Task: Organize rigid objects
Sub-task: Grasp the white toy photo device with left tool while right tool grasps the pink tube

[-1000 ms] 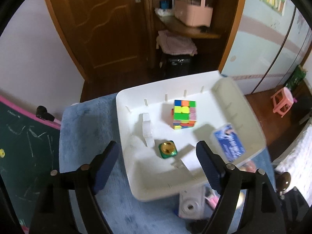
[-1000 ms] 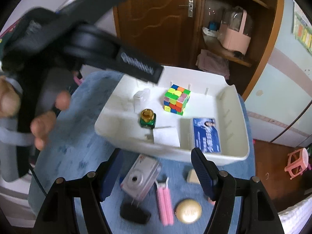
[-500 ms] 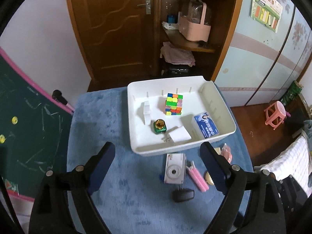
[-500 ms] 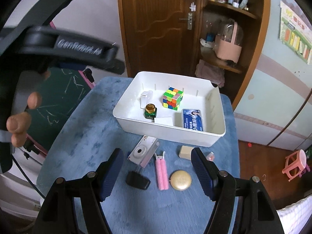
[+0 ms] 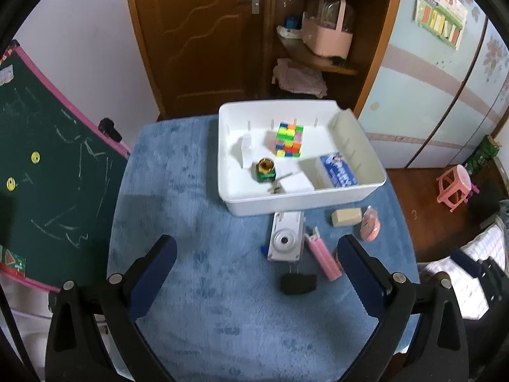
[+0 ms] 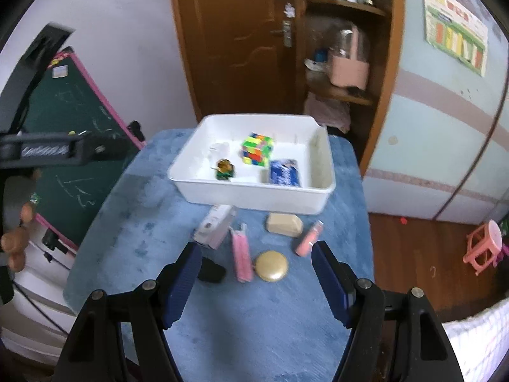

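Observation:
A white tray on the blue rug holds a colour cube, a green and gold bottle, a blue card box and a white block. In front of it lie a white camera, a pink clip, a black object, a beige block and a pink roll. A gold disc shows in the right wrist view. My left gripper hangs above the rug, its jaws opening with nothing between them. My right gripper hovers open over the loose items.
A green chalkboard leans at the table's left edge. Behind the table are a wooden door and a shelf with a pink case. A pink stool stands on the floor to the right. A hand holds the left gripper.
Both grippers have drawn back from the tray and risen, so the loose items in front of it have come into view. The left jaws stand wider than before.

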The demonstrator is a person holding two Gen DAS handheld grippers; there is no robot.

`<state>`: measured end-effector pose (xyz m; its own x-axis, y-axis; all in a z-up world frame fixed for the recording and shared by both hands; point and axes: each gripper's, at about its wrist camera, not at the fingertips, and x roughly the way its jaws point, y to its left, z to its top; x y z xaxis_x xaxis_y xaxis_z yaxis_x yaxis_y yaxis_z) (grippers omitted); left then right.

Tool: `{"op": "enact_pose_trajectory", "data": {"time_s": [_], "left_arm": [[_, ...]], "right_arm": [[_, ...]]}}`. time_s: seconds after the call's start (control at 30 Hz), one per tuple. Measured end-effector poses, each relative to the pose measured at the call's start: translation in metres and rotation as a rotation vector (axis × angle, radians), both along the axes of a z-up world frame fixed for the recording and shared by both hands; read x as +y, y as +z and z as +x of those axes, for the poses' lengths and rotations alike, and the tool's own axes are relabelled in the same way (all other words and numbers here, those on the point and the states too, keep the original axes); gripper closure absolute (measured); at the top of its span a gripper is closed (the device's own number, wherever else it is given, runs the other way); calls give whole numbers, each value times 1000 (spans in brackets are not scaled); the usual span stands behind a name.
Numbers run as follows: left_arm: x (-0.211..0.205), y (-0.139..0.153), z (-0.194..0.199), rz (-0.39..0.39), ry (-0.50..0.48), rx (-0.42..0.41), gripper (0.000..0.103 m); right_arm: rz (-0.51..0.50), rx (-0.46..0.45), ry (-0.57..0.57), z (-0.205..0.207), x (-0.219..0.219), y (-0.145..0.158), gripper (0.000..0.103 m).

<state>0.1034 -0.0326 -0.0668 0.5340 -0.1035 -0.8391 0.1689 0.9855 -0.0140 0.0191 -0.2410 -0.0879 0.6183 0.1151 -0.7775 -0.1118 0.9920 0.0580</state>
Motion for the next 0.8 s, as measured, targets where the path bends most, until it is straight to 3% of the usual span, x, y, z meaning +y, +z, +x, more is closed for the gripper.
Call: {"op": "enact_pose_trajectory", "data": {"time_s": [0.37, 0.63, 0.8], "left_arm": [[-27, -67, 9, 70, -81, 109, 2], [-39, -117, 42, 10, -119, 223, 2], [-43, -138, 59, -9, -137, 252, 2]], "right_arm": [[9, 90, -93, 11, -45, -41, 31], [38, 180, -142, 29, -62, -77, 31], [63, 212, -174, 47, -67, -91, 31]]}}
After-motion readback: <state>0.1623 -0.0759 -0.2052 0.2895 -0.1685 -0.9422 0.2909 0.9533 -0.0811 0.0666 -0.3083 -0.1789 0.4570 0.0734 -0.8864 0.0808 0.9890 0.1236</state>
